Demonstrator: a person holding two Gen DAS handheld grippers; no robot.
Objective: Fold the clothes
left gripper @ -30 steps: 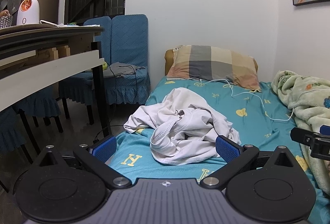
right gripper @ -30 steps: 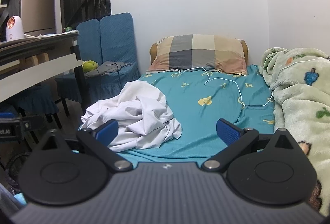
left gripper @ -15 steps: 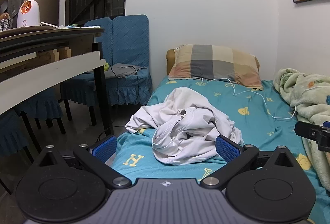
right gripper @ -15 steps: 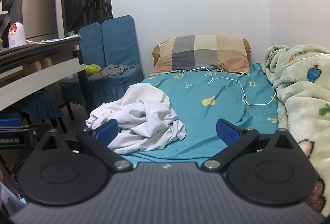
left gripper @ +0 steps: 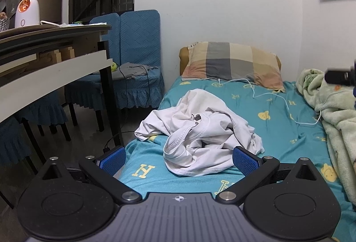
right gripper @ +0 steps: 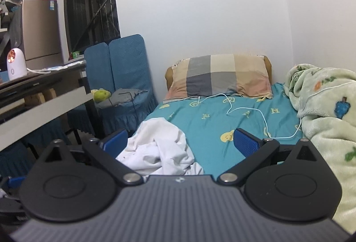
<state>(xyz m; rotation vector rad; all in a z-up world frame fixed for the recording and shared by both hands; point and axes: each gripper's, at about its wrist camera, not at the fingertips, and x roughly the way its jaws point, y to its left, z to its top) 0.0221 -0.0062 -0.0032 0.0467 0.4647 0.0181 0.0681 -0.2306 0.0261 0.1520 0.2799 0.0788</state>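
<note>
Right tool nearer crumpled shirt

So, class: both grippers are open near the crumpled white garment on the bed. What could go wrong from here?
1. The white garment is bunched in layers, so the left gripper may pinch several folds at once.
2. Its left edge hangs over the bed side; a tug could drag it to the floor.
3. The white cable lies across the sheet beyond it; spreading the cloth might snag it.
</note>
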